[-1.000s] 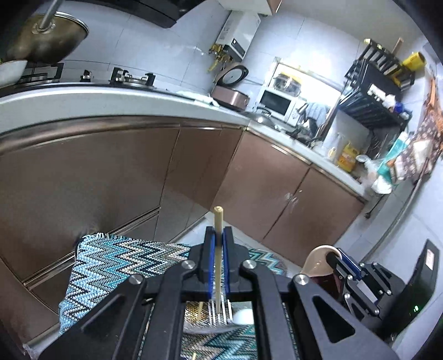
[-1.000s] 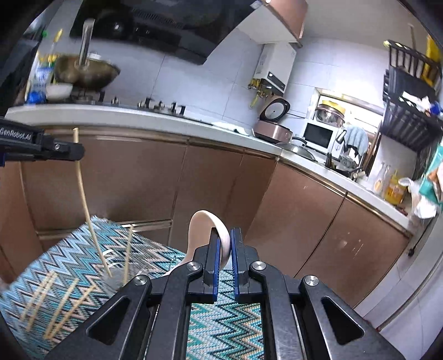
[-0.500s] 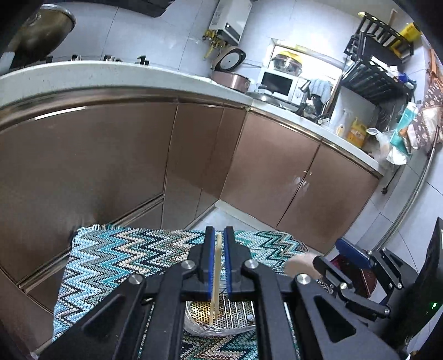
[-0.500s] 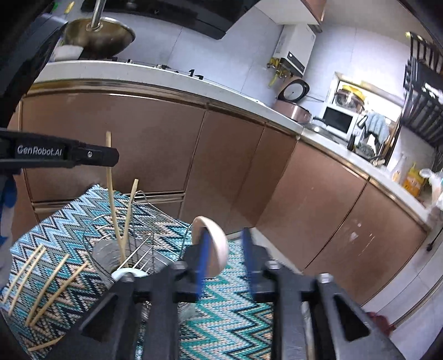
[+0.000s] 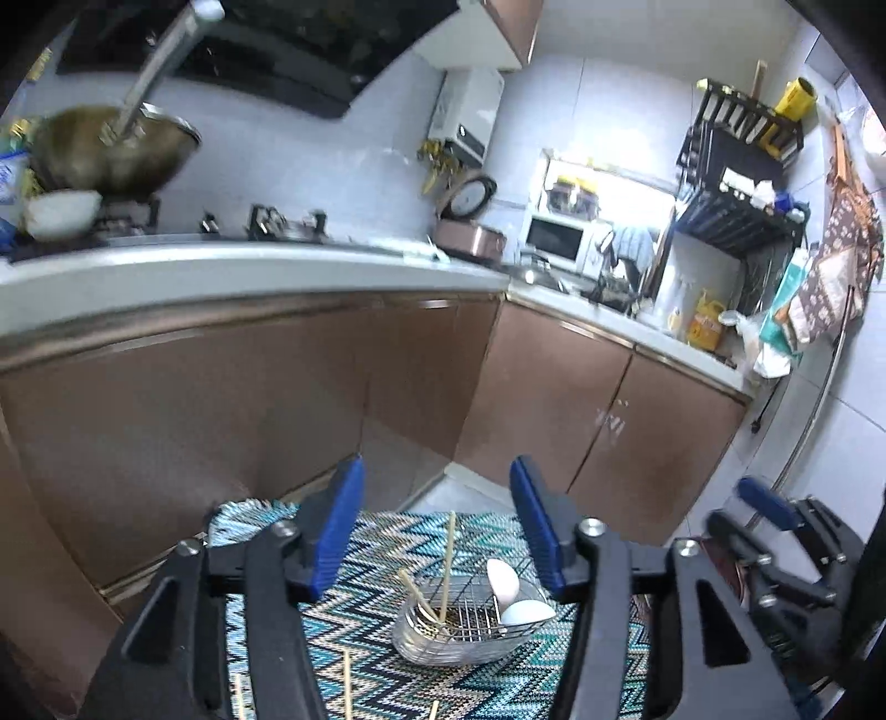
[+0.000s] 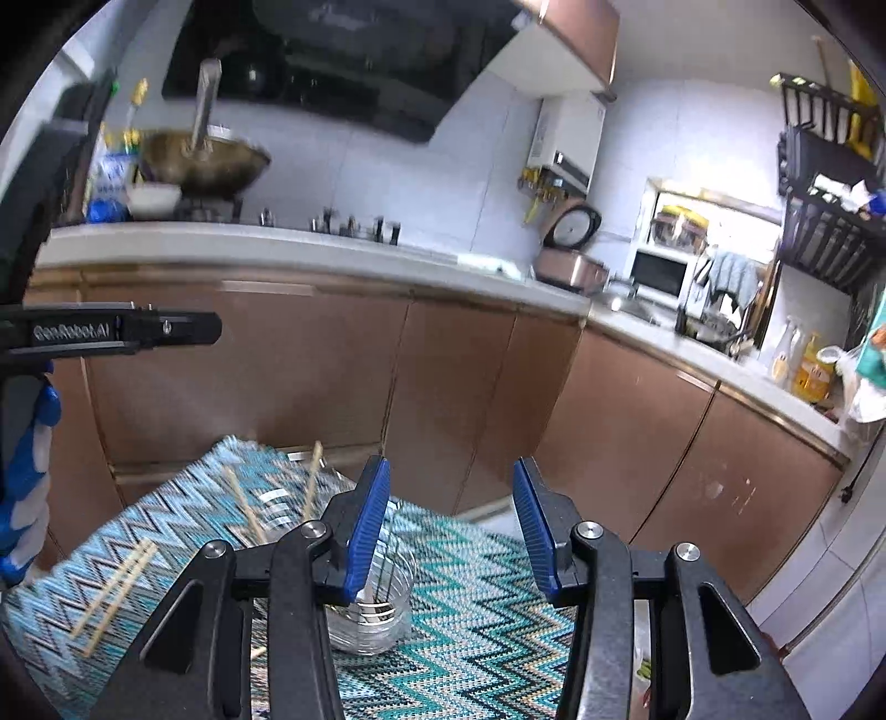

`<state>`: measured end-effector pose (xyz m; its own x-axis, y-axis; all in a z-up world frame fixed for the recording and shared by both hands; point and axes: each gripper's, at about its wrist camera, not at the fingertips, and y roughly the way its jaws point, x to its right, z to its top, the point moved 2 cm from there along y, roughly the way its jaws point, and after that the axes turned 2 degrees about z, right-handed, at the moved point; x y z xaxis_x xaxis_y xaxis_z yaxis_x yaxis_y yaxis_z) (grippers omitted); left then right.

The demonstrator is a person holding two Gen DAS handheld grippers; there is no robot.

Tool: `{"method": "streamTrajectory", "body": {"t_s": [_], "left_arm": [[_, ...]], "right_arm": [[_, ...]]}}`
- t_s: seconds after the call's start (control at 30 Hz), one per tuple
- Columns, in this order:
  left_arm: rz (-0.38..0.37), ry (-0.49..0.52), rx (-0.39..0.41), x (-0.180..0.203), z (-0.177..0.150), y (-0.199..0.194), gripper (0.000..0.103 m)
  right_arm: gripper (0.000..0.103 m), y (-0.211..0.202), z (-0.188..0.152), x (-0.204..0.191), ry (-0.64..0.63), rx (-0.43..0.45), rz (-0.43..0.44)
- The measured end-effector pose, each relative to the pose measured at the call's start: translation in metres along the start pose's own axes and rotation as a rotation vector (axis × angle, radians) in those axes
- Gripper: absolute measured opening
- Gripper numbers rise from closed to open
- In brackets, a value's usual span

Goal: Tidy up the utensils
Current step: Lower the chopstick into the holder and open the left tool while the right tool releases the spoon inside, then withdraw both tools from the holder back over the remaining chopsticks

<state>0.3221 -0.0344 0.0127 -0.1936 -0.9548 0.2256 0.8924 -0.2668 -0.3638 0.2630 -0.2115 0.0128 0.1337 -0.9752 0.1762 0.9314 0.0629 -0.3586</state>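
Chopsticks [image 5: 446, 559] (two white spoons [image 5: 505, 576] beside them) visible from left wrist only.

A domestic kitchen. An L-shaped white countertop [image 5: 277, 266] runs above glossy brown cabinet doors [image 5: 598, 410]; a gas hob [image 5: 282, 224] carries a steel wok [image 5: 116, 149] beneath a black range hood [image 5: 310, 50]. A white microwave [image 5: 555, 239], wall-mounted water heater [image 5: 468, 119] and black dish rack [image 5: 736, 183] complete it.

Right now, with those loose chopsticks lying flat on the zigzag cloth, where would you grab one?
Take a loose chopstick near its middle, coming straight down with the left hand-held gripper, jaws across its thin shaft. It lies flat on the cloth, so only the sides offer purchase.
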Motion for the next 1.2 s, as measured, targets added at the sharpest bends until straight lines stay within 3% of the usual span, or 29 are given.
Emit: {"method": "streamTrajectory", "body": {"t_s": [0.13, 0.4, 0.57, 0.9, 1.2], "left_arm": [[0.02, 0.017, 0.052, -0.002, 0.009, -0.043, 0.057], [0.04, 0.027, 0.123, -0.011, 0.018, -0.123, 0.057], [0.055, 0.025, 0.123, -0.017, 0.016, -0.158, 0.057], [0.074, 0.028, 0.105, -0.033, -0.001, -0.203, 0.057], [0.099, 0.019, 0.093, -0.042, -0.021, -0.212, 0.057]], "right_arm": [[0.057, -0.048, 0.017, 0.01, 0.031, 0.074, -0.011], [0.057, -0.136, 0.033, 0.025, 0.091, 0.153, -0.009], [0.057, -0.181, 0.033, 0.033, 0.129, 0.175, -0.015], [0.057, -0.229, 0.015, 0.031, 0.164, 0.182, -0.019], [0.057, -0.242, -0.011, 0.033, 0.194, 0.16, -0.002]]}}
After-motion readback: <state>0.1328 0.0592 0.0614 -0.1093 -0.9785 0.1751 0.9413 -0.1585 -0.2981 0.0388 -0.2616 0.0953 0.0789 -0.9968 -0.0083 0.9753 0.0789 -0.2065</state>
